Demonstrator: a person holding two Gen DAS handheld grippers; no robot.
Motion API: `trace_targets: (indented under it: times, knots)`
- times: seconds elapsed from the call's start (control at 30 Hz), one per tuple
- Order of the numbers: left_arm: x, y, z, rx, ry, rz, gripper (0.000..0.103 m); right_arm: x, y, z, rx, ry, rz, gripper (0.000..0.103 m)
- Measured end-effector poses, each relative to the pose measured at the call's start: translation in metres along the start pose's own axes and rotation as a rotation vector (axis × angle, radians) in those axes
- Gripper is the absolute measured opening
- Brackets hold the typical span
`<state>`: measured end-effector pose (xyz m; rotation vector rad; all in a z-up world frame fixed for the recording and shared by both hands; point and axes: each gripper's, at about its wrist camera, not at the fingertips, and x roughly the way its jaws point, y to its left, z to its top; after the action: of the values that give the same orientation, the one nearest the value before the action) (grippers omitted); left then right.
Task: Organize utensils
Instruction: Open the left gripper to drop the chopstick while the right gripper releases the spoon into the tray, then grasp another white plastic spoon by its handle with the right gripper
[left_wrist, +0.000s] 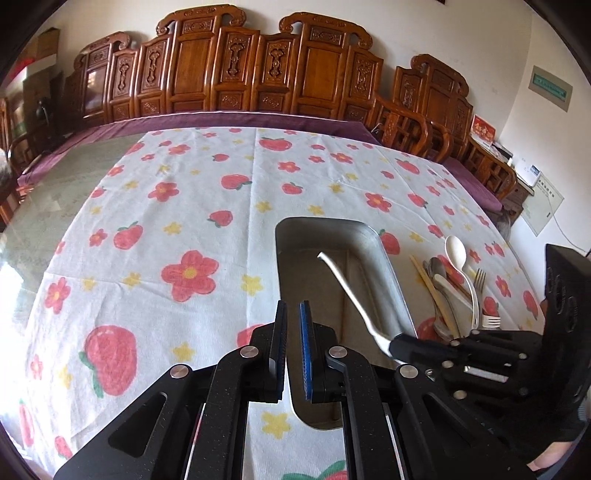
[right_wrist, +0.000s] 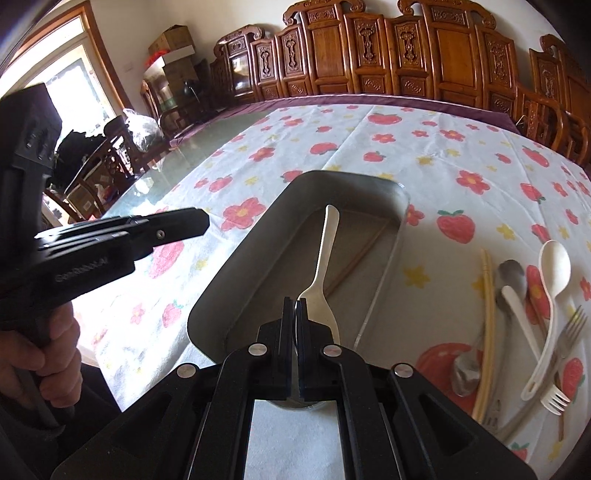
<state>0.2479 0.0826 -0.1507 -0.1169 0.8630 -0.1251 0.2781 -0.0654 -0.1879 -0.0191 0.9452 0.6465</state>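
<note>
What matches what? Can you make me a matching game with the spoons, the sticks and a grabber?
Things:
1. pale utensil
2. big white spoon
3. brown chopsticks
4. left gripper

Where or how:
A. lying on the flowered cloth, beside the tray
B. closed, with nothing in it
C. pinched in the right gripper, above the tray
D. lying on the bottom of the metal tray

Pairs: 1-C, 2-A, 3-D, 4-B
</note>
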Motion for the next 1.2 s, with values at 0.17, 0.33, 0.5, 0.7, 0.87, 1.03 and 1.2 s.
trace_targets:
  times: [0.17,0.33,0.5,0.7,0.87,1.03,1.2]
  knots:
    - [-0.001,0.001,0.000,0.001,-0.002,0.003,0.005,0.003,0.006,-0.002,-0.004,-0.005,0.028,0.005]
    - [-0.005,-0.003,0.000,0.004,-0.013,-0.017,0.023,-0.025,-0.004,-0.005,-0.017,-0.047,0.013,0.005]
    - [-0.012,-0.022,-0.002,0.042,-0.040,-0.028,0.051,-0.068,-0.036,-0.015,-0.015,-0.093,-0.066,0.005]
    - [-0.013,-0.053,-0.008,0.081,-0.048,-0.060,0.069,-0.095,-0.097,-0.034,0.011,-0.099,-0.221,0.005]
    - [-0.009,-0.076,-0.016,0.117,-0.043,-0.074,0.070,-0.089,-0.142,-0.047,0.042,-0.082,-0.305,0.022]
    - [-0.004,-0.091,-0.021,0.137,-0.038,-0.082,0.070,-0.069,-0.166,-0.049,0.067,-0.066,-0.307,0.025]
    - [0.000,-0.099,-0.024,0.136,-0.033,-0.091,0.070,-0.049,-0.185,-0.045,0.104,-0.050,-0.304,0.026]
